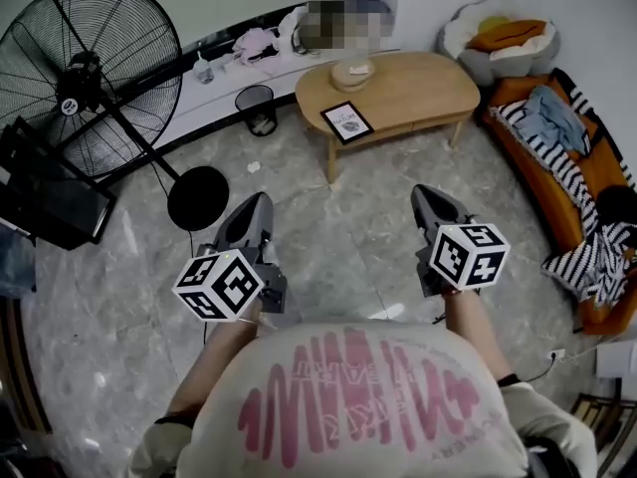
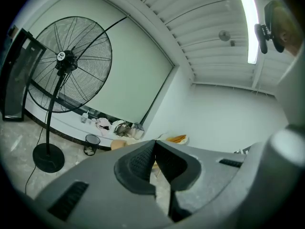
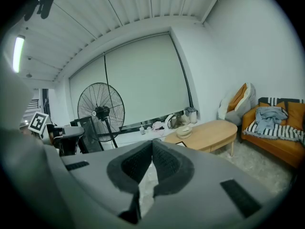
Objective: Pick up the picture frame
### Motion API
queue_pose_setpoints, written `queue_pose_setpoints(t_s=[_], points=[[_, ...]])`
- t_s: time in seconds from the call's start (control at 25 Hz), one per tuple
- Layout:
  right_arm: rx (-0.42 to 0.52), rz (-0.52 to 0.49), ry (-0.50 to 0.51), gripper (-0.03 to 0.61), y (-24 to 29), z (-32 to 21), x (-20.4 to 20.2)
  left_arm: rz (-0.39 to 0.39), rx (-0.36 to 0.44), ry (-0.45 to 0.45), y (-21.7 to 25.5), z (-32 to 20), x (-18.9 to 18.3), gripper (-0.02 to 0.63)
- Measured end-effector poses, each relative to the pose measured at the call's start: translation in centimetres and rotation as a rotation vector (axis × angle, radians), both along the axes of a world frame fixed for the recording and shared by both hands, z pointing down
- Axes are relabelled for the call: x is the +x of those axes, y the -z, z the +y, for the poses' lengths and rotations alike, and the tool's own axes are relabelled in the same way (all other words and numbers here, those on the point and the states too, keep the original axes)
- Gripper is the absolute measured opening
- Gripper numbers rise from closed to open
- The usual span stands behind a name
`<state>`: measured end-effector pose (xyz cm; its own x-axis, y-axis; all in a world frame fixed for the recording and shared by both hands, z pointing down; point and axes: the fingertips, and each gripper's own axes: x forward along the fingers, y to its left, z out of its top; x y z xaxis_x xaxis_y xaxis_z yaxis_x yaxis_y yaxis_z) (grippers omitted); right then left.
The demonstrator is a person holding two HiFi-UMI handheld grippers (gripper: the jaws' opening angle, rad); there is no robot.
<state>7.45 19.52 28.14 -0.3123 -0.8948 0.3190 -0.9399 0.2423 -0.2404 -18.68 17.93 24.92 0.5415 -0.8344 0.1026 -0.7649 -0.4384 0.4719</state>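
The picture frame [image 1: 347,121], black-edged with a white print, lies flat near the front left edge of an oval wooden table [image 1: 418,93], well ahead of both grippers. In the right gripper view the picture frame [image 3: 180,144] shows just past the jaw tips, on the table [image 3: 209,132]. My left gripper [image 1: 261,200] and right gripper [image 1: 423,194] are held side by side over the floor, pointing toward the table. Each has its jaws closed tip to tip with nothing between them, as seen in the left gripper [image 2: 155,142] and right gripper [image 3: 152,141] views.
A tall standing fan [image 1: 85,68] with a round black base [image 1: 198,197] stands at the left, next to a black panel [image 1: 45,197]. A mesh bin [image 1: 259,108] sits left of the table. A beige bowl [image 1: 352,72] rests on the table. An orange sofa [image 1: 572,192] with clothes lines the right.
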Motion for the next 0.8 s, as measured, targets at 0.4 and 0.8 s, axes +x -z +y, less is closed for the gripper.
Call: queue_pose_setpoints(t_s=[0.4, 0.8], points=[[-0.120, 0.009, 0.027, 0.005, -5.3, -6.0, 0.2, -0.015, -0.116, 0.022, -5.1, -4.7, -0.3, 0.003], [-0.173, -0.018, 0.080, 0.005, -8.6, -22.1, 2.8, -0.008, -0.116, 0.113, -5.6, -18.7, 1.3, 0.003]])
